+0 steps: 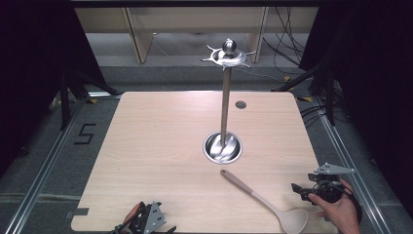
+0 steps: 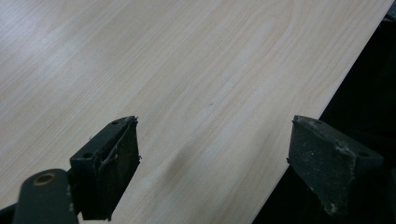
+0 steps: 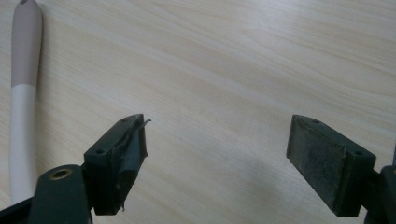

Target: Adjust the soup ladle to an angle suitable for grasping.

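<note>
A beige serving spoon (image 1: pixel 265 202) with a darker handle end lies flat on the wooden table (image 1: pixel 160 141), its bowl toward the front right corner. Its handle (image 3: pixel 23 93) runs up the left side of the right gripper view. A tall metal utensil stand (image 1: pixel 225 97) rises from a round steel base (image 1: pixel 222 147) at the table's middle, with hooks at its top. My right gripper (image 1: pixel 301 189) is held in a hand at the front right edge, open and empty, close to the spoon's bowl. At the front left edge sits my left gripper (image 1: pixel 146 222), open over bare wood.
A small round dark disc (image 1: pixel 240 104) lies on the table behind the stand. Cables trail on the floor at the back right. In the left gripper view the table edge (image 2: pixel 299 140) runs diagonally past the right jaw, with dark floor beyond.
</note>
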Demonstrator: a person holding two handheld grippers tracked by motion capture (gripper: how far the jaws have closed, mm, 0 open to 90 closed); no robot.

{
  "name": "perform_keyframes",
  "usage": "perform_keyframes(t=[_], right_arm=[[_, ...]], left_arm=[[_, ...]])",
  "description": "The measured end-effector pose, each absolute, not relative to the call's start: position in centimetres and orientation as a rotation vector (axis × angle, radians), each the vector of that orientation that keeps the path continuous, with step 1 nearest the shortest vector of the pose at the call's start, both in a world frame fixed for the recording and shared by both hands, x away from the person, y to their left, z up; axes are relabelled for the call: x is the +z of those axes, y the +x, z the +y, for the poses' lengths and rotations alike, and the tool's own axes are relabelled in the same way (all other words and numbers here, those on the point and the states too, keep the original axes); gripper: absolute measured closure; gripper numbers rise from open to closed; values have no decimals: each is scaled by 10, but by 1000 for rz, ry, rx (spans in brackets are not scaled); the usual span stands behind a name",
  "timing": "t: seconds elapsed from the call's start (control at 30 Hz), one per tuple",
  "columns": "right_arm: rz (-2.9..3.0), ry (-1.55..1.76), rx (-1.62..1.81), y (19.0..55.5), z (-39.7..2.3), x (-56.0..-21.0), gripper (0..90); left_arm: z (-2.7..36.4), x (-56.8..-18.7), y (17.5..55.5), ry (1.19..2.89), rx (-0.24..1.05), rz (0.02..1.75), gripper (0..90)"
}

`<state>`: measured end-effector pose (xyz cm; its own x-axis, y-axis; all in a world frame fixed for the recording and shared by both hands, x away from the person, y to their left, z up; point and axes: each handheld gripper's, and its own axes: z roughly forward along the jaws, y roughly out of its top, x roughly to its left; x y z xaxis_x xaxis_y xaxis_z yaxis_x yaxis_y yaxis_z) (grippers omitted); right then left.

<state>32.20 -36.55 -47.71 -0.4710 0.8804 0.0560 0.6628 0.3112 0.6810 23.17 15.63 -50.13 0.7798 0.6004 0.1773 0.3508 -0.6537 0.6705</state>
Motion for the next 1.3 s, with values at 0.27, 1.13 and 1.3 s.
perform_keyframes(t=[0.27, 1.13, 1.3], right_arm=[[2274, 1338, 932, 322, -365, -475, 208], [2485, 1207, 776, 318, -317, -440, 422], [2515, 1158, 785, 317, -299, -431, 477]], left_arm=[[156, -501, 232, 2337, 517, 705, 156], [157, -501, 232, 2344, 536, 709, 156], [157, -502, 233, 2335, 522, 712, 157]])
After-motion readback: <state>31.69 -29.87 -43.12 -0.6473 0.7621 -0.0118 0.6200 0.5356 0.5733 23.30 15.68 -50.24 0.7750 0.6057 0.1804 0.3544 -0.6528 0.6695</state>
